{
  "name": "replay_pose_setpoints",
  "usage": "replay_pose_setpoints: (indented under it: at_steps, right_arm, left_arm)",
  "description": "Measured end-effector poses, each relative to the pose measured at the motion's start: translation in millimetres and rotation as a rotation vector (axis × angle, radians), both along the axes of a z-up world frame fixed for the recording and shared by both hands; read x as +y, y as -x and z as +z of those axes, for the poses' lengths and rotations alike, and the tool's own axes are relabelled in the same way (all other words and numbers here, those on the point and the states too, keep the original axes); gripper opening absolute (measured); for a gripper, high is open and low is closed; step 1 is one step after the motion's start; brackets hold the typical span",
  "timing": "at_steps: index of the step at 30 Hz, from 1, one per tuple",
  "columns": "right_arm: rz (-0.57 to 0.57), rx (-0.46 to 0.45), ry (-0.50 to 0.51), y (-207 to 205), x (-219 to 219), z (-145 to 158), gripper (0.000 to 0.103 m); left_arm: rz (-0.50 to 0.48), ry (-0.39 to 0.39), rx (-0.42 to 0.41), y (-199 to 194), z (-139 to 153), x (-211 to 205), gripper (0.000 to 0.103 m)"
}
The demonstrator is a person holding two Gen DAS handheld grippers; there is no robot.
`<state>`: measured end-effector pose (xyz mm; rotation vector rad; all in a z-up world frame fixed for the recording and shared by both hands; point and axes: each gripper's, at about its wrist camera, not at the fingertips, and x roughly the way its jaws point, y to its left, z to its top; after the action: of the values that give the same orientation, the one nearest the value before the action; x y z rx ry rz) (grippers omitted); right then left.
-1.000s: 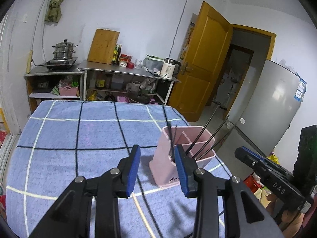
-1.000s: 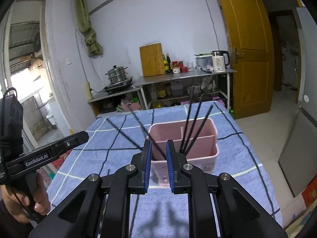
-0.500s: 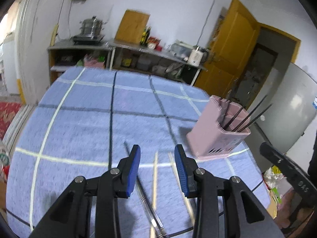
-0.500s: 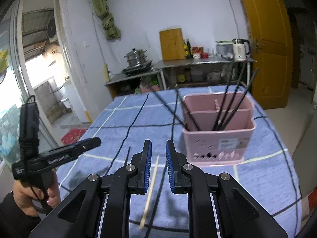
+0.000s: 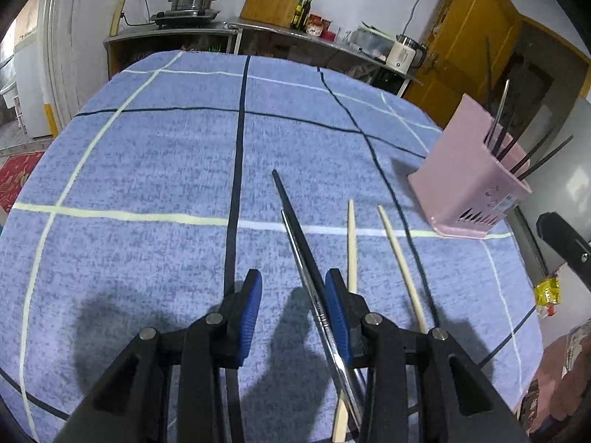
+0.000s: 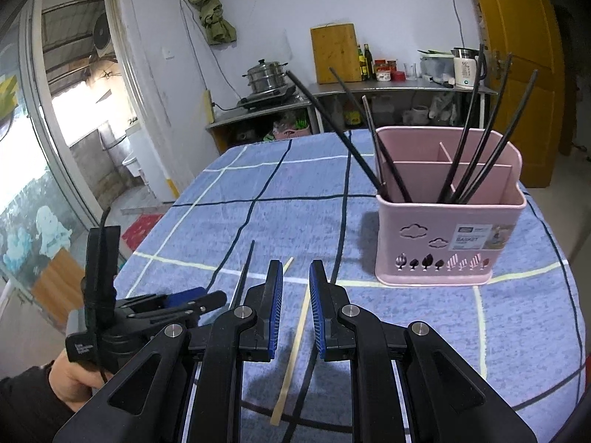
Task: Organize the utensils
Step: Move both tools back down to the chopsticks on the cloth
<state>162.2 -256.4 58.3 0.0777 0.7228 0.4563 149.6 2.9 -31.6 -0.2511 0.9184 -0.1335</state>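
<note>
Between the blue pads of the left tool, which stand spread and pinch nothing, lies a dark chopstick with a silvery handle end. It sits close against the tool's right-hand pad without being clamped, and its long axis runs almost straight away from the tool, the dark tip farthest out and leaning slightly to the left. As I read it, that alignment is what the coming move turns on: the pads straddle the stick across its width, so they need only come together.

Just beyond the right-hand pad lie two pale wooden chopsticks, side by side and apart from one another, also pointing away. The nearer one slips beneath that pad's arm, and the outer one fans a little to the right.

The right tool hangs with its pads parted by a narrow gap and holds nothing. One pale chopstick runs lengthwise through that gap on the table below, so this tool is the nearer to the wooden pair and the left tool to the dark stick.

Farther out, ahead and to the right of both tools, stands the pink utensil basket, upright on the blue checked cloth and well apart from the loose sticks. It holds what look like six or seven dark chopsticks leaning in its front compartments; the exact number is hard to tell.

Loose on the table: one dark chopstick and two pale ones.
</note>
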Motion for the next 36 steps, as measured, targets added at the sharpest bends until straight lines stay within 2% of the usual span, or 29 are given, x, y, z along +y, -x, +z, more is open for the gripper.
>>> replay_pose_setpoints:
  at_steps: [4, 11, 14, 16, 17, 19, 21, 29, 33, 36]
  right_arm:
    - [0.008, 0.005, 0.002, -4, 3, -2, 0.015]
    - [0.012, 0.012, 0.000, -9, 6, -4, 0.015]
    - [0.014, 0.015, -0.002, -9, 7, -4, 0.015]
    - [0.017, 0.015, -0.002, -7, 7, -4, 0.015]
    - [0.018, 0.017, -0.003, -7, 7, -4, 0.015]
    - [0.024, 0.021, -0.006, -7, 10, -4, 0.015]
    - [0.041, 0.028, 0.000, -8, 17, -6, 0.015]
    - [0.130, 0.090, 0.029, -22, 56, -30, 0.015]
    - [0.167, 0.130, 0.045, -35, 77, -44, 0.015]
    - [0.177, 0.159, 0.056, -44, 87, -56, 0.015]
  left_arm:
    - [0.004, -0.039, 0.029, -4, -9, -4, 0.037]
    - [0.005, -0.091, 0.014, -7, -10, -10, 0.040]
    - [-0.003, -0.164, 0.016, -9, -10, -19, 0.040]
    - [0.000, -0.183, 0.020, -11, -10, -21, 0.040]
    - [0.006, -0.170, 0.021, -11, -10, -19, 0.038]
    - [0.037, -0.147, 0.027, -11, -10, -11, 0.025]
    - [0.058, -0.125, 0.035, -11, -10, -4, 0.019]
    - [0.103, -0.092, 0.040, -7, -12, 26, 0.017]
    - [0.097, -0.033, 0.048, -7, -13, 43, 0.013]
    - [0.089, 0.039, 0.061, -10, -15, 55, 0.011]
